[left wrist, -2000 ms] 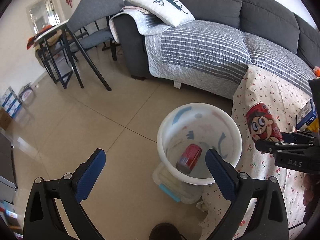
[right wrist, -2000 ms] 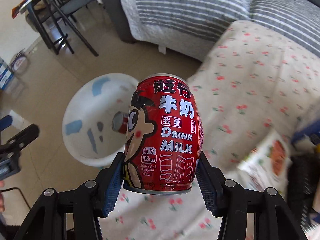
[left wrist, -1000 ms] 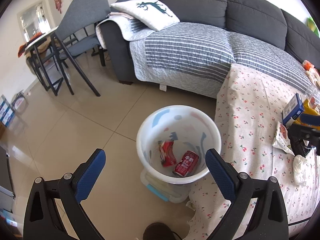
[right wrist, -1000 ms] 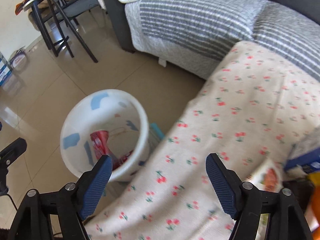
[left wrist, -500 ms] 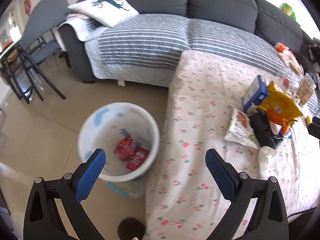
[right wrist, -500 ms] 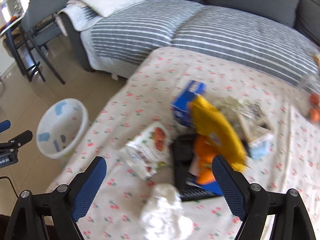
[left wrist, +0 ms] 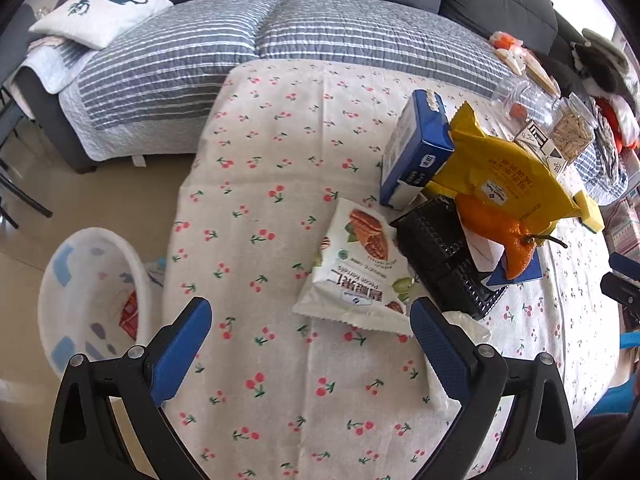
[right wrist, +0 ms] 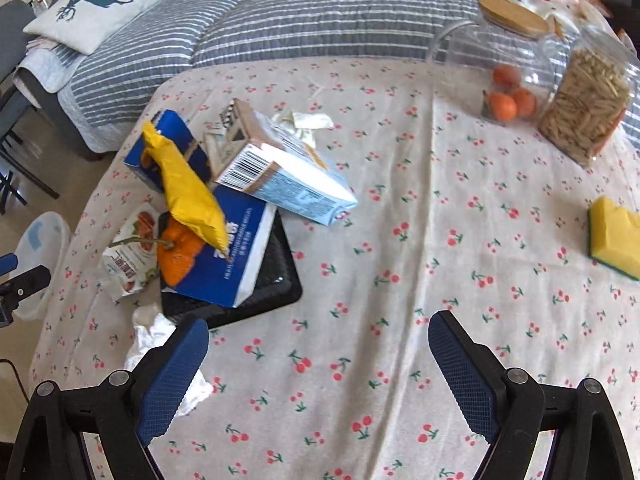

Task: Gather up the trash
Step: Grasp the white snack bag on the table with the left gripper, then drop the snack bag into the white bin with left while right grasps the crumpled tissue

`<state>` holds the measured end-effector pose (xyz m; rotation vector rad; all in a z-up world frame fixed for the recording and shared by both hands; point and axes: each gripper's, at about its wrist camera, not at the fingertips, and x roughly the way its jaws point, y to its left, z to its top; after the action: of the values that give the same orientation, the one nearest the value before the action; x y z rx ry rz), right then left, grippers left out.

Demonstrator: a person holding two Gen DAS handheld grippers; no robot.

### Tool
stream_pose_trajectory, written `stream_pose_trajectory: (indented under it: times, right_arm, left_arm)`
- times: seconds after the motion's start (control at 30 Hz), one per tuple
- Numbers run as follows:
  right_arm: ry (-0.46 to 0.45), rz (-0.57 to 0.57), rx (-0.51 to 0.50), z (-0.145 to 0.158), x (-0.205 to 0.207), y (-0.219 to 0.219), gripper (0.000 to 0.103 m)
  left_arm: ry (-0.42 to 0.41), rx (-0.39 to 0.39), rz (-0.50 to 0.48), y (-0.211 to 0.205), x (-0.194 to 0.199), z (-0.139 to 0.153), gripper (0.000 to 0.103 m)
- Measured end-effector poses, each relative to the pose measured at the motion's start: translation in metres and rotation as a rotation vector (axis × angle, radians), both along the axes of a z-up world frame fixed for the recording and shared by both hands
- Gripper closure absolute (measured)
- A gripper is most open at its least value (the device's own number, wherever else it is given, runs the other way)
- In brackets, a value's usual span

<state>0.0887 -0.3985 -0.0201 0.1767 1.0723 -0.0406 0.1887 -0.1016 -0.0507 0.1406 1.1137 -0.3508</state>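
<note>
You can read "Member's Mark" in a small white badge on the yellow bag (left wrist: 500, 176). The white snack packet (left wrist: 356, 272) carries "Pecan Kernels" under larger Chinese characters. The light-blue carton (right wrist: 280, 176) shows a barcode, digits illegible.

A cherry-print tablecloth (right wrist: 440, 200) covers the table; snack bag (left wrist: 360, 268), black tray (right wrist: 276, 276), crumpled tissue (right wrist: 154, 334), yellow sponge (right wrist: 614, 236) lie on it.
</note>
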Motion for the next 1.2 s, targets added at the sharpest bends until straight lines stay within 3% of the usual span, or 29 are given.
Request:
stream_pose_trajectory:
  times: [0.13,0.33,0.47,0.8,0.93,1.2]
  right_arm:
    - [0.023,-0.015,-0.011,-0.004,-0.006,-0.014,0.011]
    - [0.056,-0.031,-0.02,-0.012,-0.007,-0.03,0.011]
    - [0.072,-0.034,-0.036,-0.016,-0.01,-0.035,0.011]
    - [0.109,-0.028,-0.053,-0.027,-0.011,-0.037,0.011]
    - [0.111,-0.017,-0.048,-0.028,-0.01,-0.03,0.011]
    - [0.129,0.08,-0.009,-0.036,-0.007,0.015,0.011]
  left_arm:
    - [0.045,-0.006,-0.036,-0.02,0.011,-0.018,0.01]
    - [0.101,0.065,-0.075,-0.04,0.018,-0.046,0.027]
    - [0.089,0.087,-0.093,-0.044,0.014,-0.044,0.033]
    - [0.096,0.037,-0.093,-0.036,0.005,-0.034,0.056]
    - [0.077,-0.005,-0.09,-0.023,-0.003,-0.018,0.057]
    - [0.045,-0.016,-0.064,0.017,-0.024,0.001,0.057]
